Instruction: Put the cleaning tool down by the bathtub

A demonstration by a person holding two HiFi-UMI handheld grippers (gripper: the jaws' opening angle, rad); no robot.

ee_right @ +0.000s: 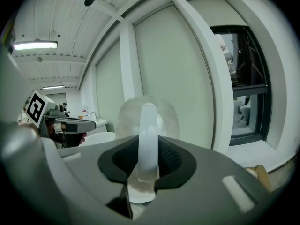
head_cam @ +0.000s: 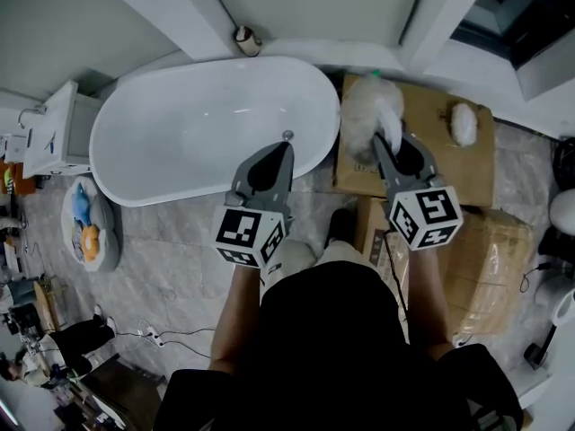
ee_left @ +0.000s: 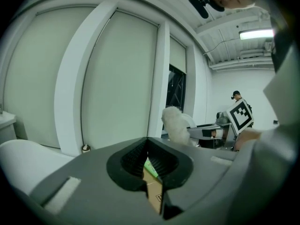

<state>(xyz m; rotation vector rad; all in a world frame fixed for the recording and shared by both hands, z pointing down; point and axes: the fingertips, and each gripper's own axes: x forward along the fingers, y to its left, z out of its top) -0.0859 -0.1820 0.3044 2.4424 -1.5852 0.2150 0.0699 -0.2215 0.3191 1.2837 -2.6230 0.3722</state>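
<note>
Right gripper (head_cam: 386, 139): jaws clamped on the white handle of the cleaning tool (head_cam: 368, 113). Its fluffy head projects beyond the tips, over the cardboard box (head_cam: 436, 164) right of the bathtub (head_cam: 198, 124). Left gripper (head_cam: 287, 142): jaws together, nothing held, over the tub's near rim.
</note>
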